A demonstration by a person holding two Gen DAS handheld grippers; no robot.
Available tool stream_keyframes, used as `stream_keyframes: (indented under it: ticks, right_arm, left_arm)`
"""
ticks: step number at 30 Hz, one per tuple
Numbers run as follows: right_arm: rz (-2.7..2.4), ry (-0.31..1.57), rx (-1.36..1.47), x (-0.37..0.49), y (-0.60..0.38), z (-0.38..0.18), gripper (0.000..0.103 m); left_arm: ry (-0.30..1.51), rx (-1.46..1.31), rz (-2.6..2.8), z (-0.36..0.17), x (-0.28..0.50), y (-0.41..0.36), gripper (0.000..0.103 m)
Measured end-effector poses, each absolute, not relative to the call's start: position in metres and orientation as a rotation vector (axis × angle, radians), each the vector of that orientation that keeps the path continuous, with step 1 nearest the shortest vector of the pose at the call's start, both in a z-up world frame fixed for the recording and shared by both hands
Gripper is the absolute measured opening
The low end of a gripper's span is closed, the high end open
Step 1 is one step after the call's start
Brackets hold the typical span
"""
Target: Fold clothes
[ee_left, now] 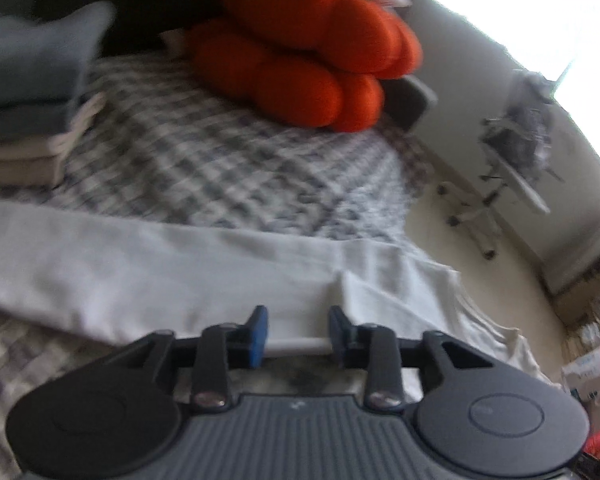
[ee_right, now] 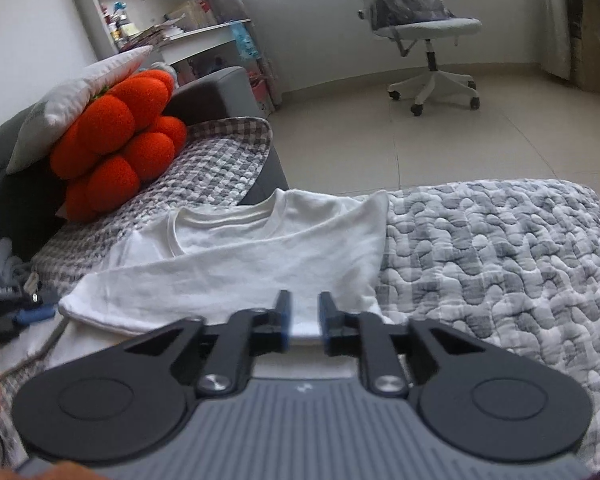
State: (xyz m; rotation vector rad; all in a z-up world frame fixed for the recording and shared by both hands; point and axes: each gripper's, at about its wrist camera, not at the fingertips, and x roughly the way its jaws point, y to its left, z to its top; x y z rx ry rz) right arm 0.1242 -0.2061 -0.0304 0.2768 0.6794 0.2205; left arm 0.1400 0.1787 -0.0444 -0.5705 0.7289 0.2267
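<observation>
A white T-shirt [ee_right: 260,256] lies partly folded on the bed, its collar toward the far side and a folded edge toward me. In the left wrist view the same T-shirt [ee_left: 180,272] stretches as a white band across the checkered blanket. My left gripper [ee_left: 298,330] hovers over the shirt's near edge, jaws apart, blue pads [ee_left: 259,330] clear of the cloth. My right gripper [ee_right: 304,316] stands over the shirt's near right corner, also open with nothing pinched. The left gripper's blue-tipped fingers [ee_right: 36,314] show at the left edge of the right wrist view.
An orange plush cushion [ee_right: 116,140] and a white pillow [ee_right: 80,92] lean at the bed's head. A stack of folded clothes [ee_left: 28,92] sits far left. The checkered blanket [ee_left: 220,152] and a grey quilt [ee_right: 500,260] cover the bed. An office chair [ee_right: 424,40] stands on the floor beyond.
</observation>
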Motion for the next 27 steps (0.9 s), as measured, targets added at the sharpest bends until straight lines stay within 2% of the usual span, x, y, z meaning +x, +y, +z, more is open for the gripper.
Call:
stream_keyframes:
  ticks: [1, 7, 15, 27]
  right_arm:
    - [0.216, 0.674, 0.285, 0.123, -0.206, -0.029, 0.041]
    - [0.182, 0.678, 0.318, 0.121, -0.199, -0.030, 0.044]
    - [0.144, 0.732, 0.376, 0.121, -0.198, -0.043, 0.055]
    - [0.180, 0.724, 0.259, 0.109, -0.182, -0.043, 0.062]
  left_arm:
    - [0.740, -0.582, 0.249, -0.045, 0.139, 0.183, 0.040]
    - [0.759, -0.641, 0.362, -0.047, 0.126, 0.210, 0.044]
    - [0.737, -0.647, 0.519, -0.044, 0.113, 0.225, 0.062]
    - [0.679, -0.663, 0.862, -0.064, 0.098, 0.251, 0.067]
